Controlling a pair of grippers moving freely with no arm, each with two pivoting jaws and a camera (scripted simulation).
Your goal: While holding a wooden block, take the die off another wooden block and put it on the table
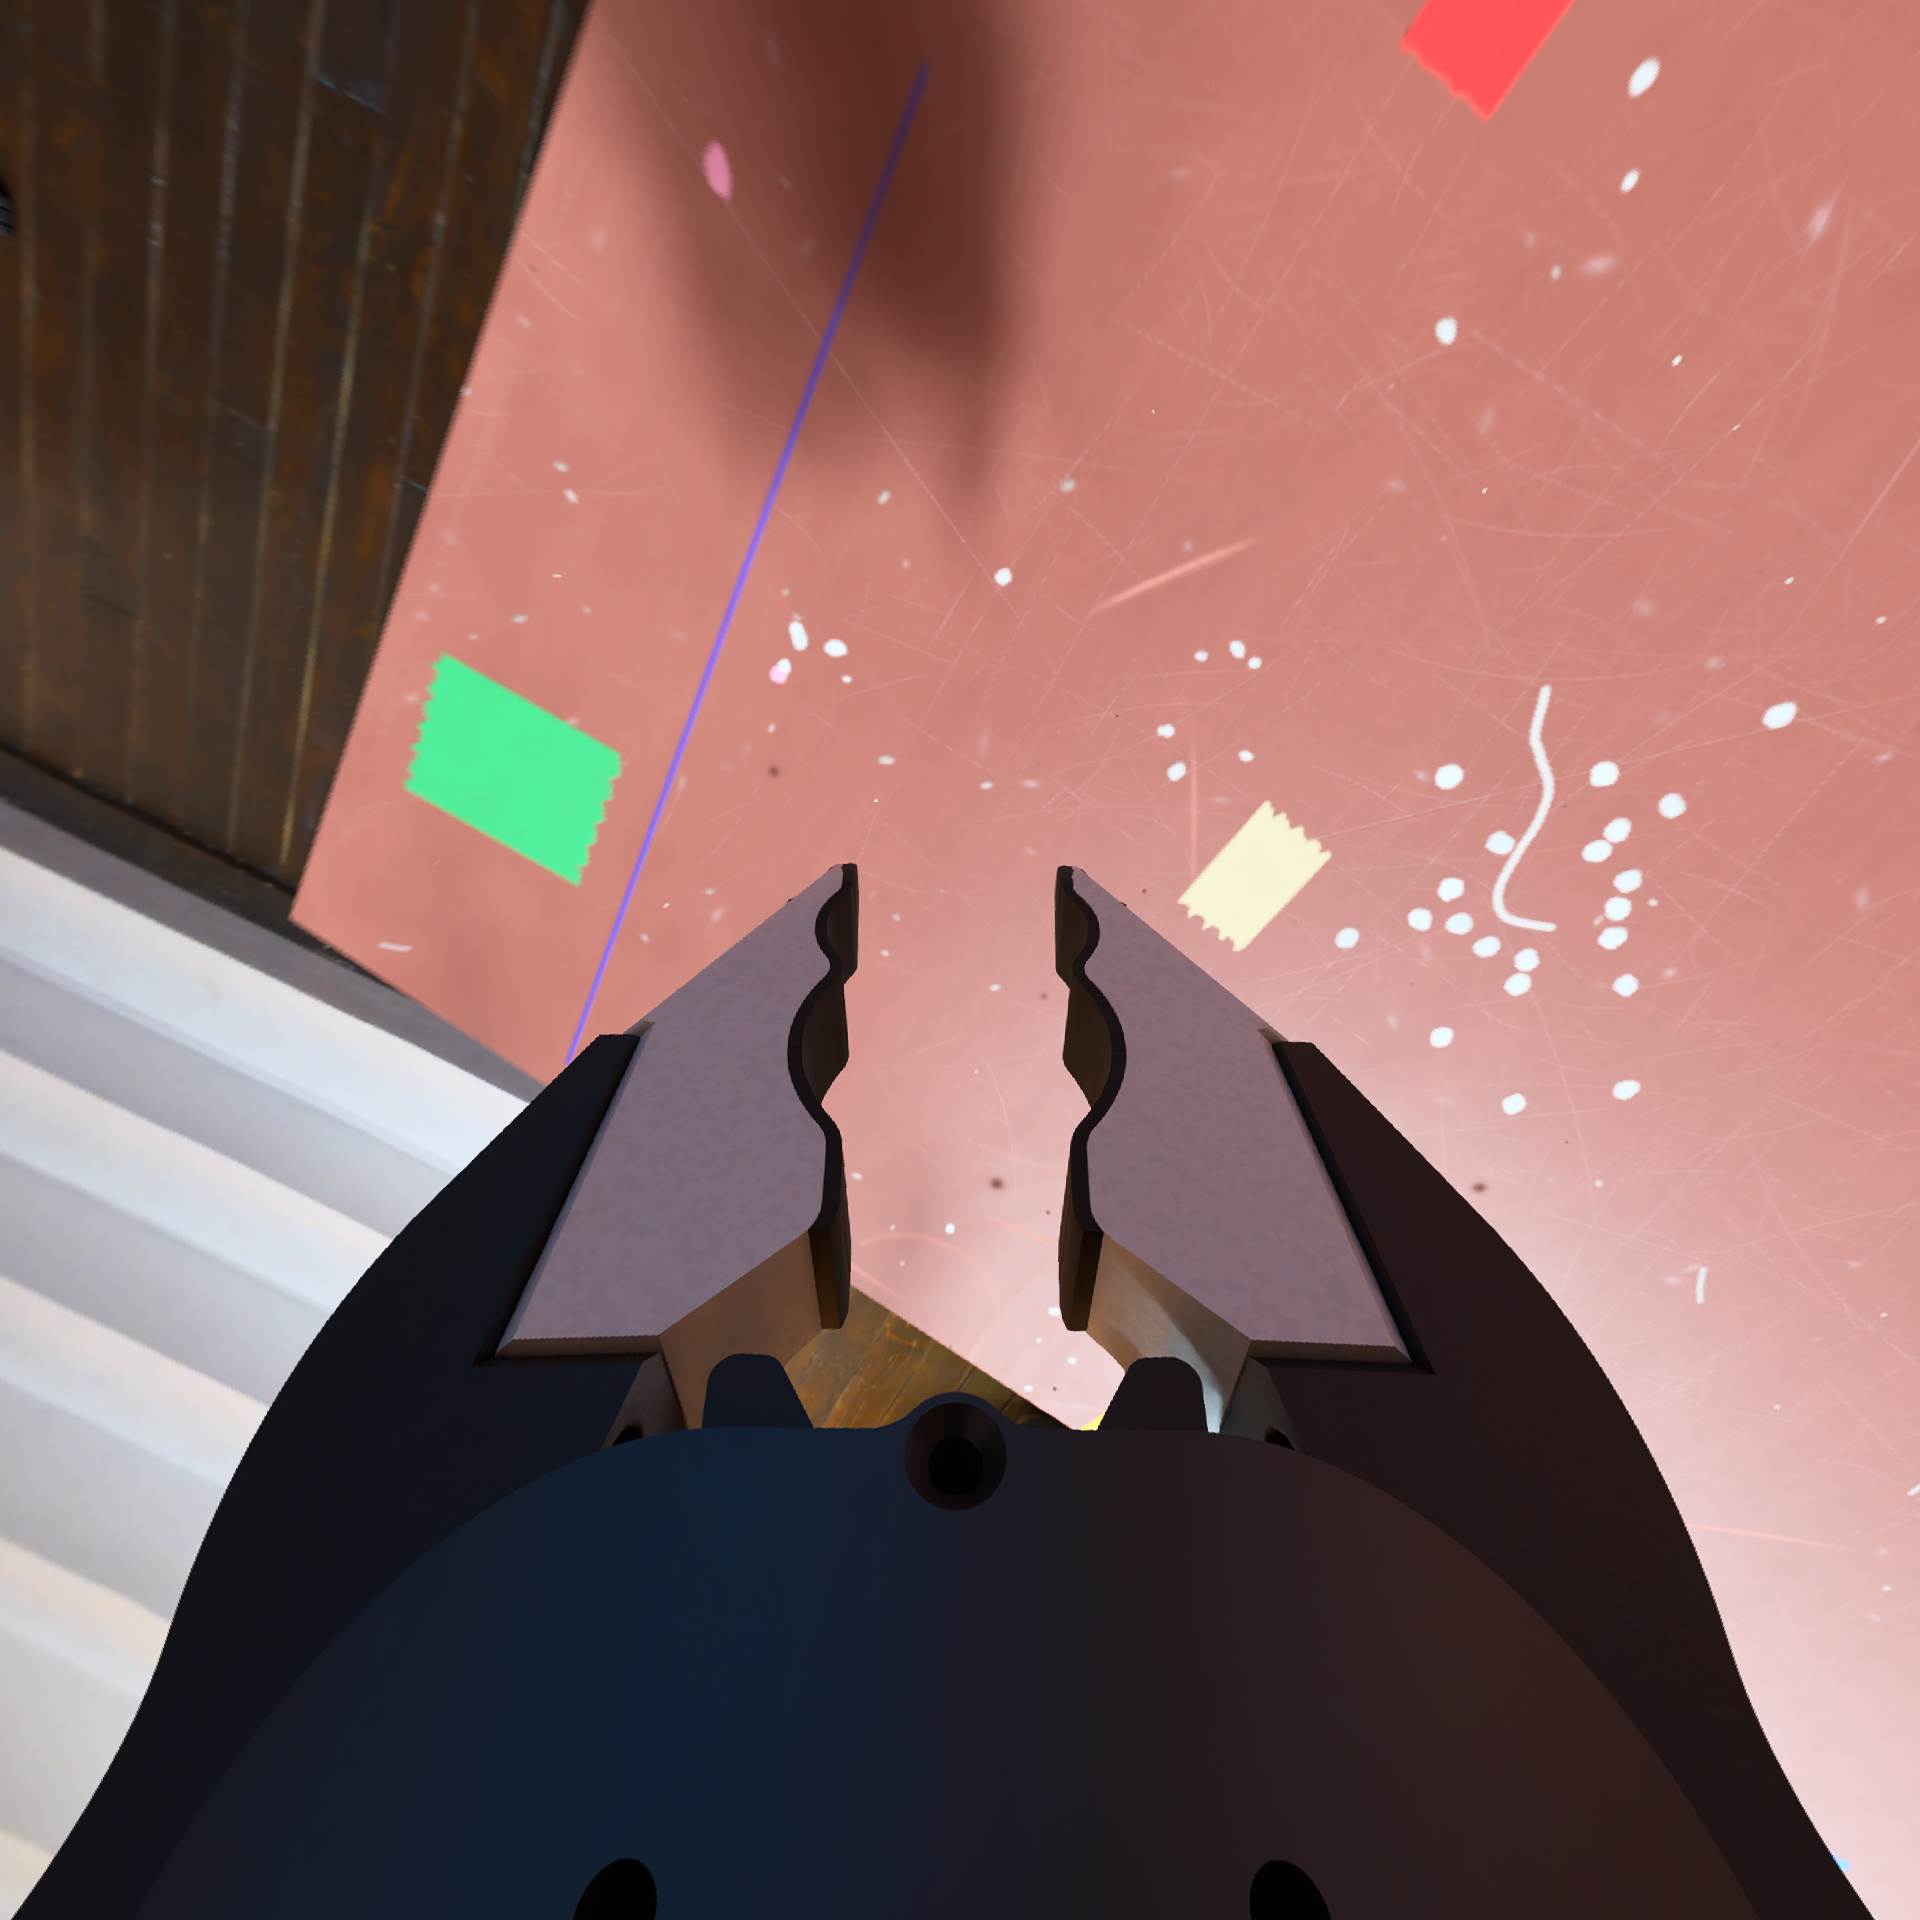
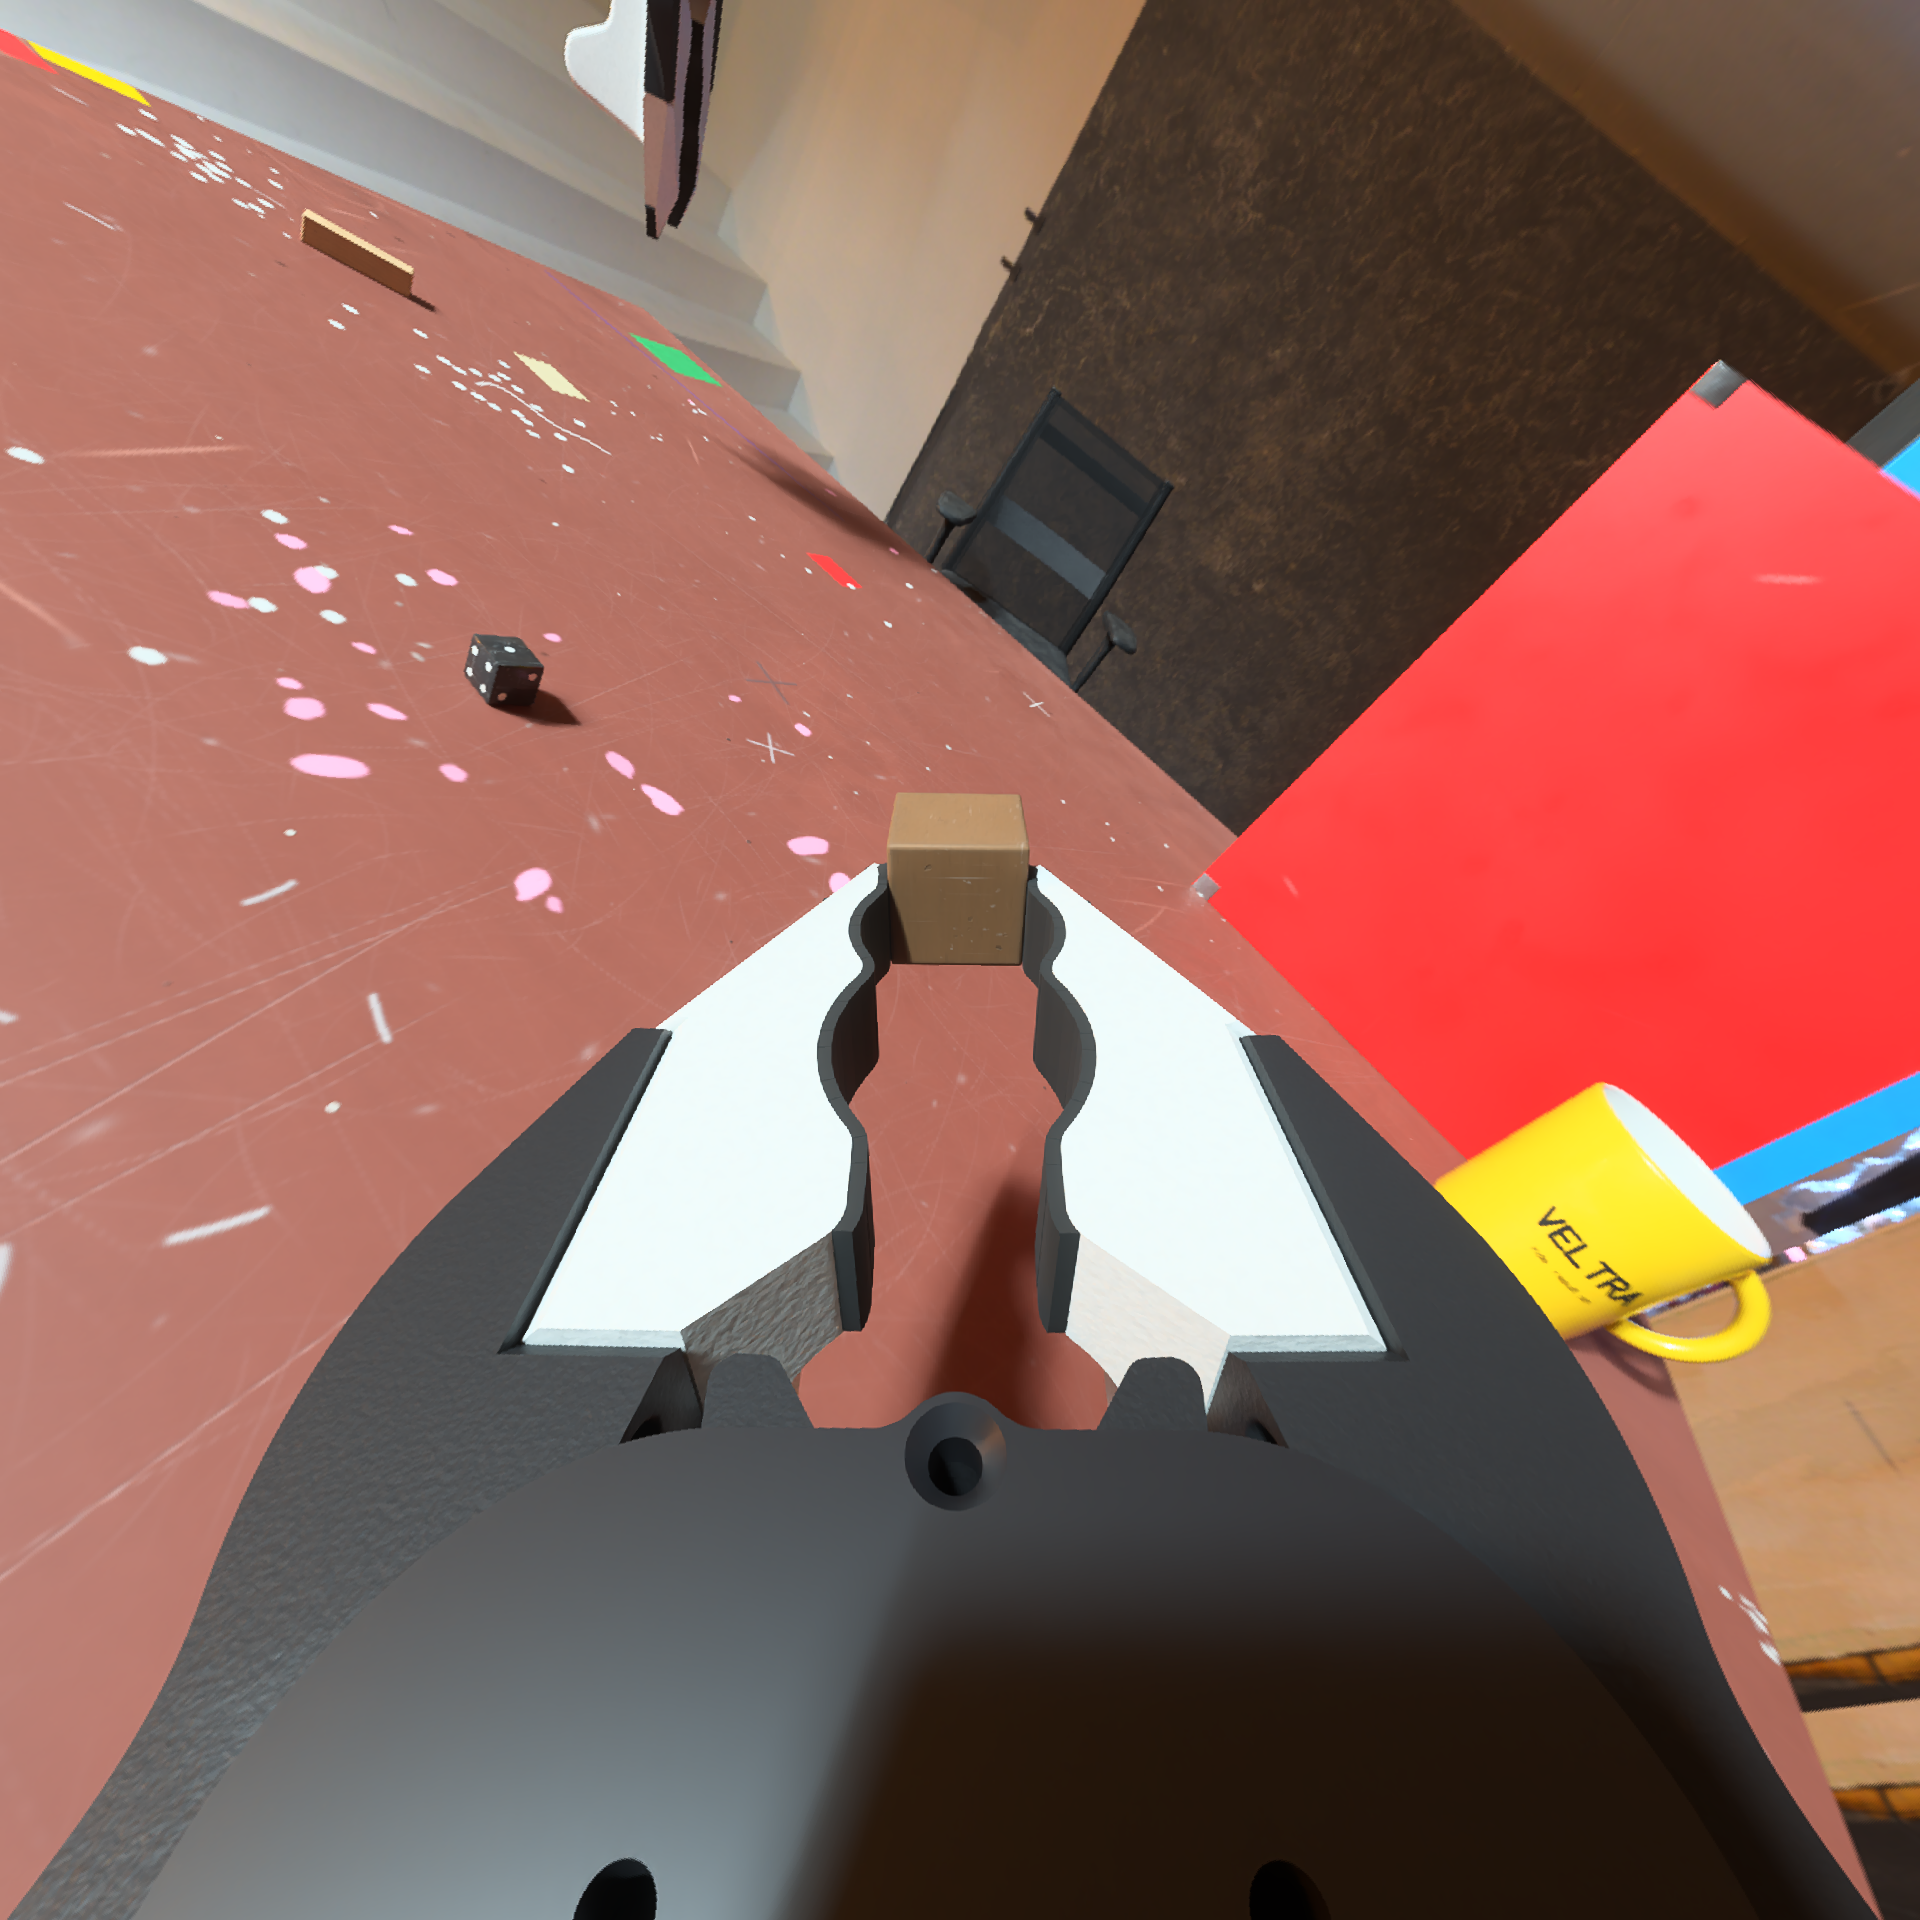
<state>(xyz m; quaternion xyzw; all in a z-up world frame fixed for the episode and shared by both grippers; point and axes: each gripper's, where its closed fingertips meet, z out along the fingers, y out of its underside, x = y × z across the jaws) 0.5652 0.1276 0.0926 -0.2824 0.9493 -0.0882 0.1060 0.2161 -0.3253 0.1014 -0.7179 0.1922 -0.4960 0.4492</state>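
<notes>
Right now my right claw (image 2: 958,883) is pinching a small tan wooden cube (image 2: 958,878) at its fingertips, by two opposite flat faces. Further out at ten o'clock, the little black die with white pips (image 2: 503,672) sits alone on the scuffed reddish surface (image 2: 260,935), well apart from the cube. Beyond it, toward eleven o'clock, a flat tan wooden slab (image 2: 356,252) lies bare. I judge the die light, rigid and smooth, best gripped across two parallel faces. My left claw (image 1: 956,883) is spread and empty above the surface. Judging by this, the placing looks done.
</notes>
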